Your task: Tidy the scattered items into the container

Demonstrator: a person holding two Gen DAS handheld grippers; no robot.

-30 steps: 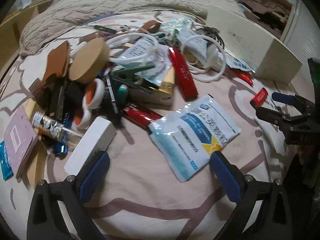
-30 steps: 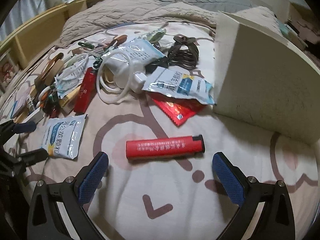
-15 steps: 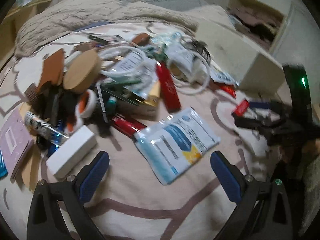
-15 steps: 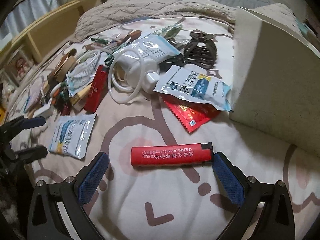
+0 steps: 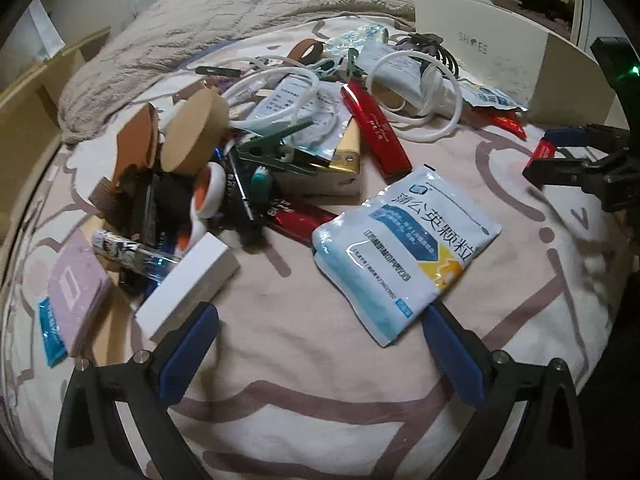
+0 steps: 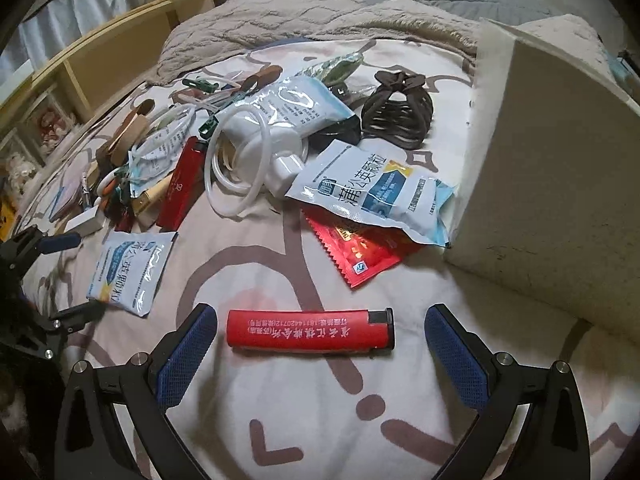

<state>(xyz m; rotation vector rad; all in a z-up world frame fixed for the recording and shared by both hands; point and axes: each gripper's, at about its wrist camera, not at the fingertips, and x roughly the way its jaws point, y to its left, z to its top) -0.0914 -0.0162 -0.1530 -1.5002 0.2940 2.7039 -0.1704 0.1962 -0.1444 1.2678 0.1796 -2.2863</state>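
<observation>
Scattered items lie on a bed sheet. My right gripper (image 6: 320,344) is open, its jaws on either side of a red lighter (image 6: 310,334) lying flat. A cream box (image 6: 552,184), the container, stands just to the right; it also shows in the left wrist view (image 5: 500,44). My left gripper (image 5: 320,344) is open and empty, its right finger close to the corner of a blue-and-white medicine sachet (image 5: 408,248). A white box (image 5: 188,284) lies by its left finger.
A heap holds a white cable coil (image 6: 244,168), a long red case (image 5: 374,128), a tape roll (image 5: 194,136), a green clip (image 5: 272,152), a second sachet (image 6: 372,188), a red packet (image 6: 360,252) and a brown hair claw (image 6: 396,114). A blanket (image 6: 320,20) lies behind.
My right gripper has moved forward so the red lighter now lies between its jaws. My left gripper has closed in on the sachet and white box.
</observation>
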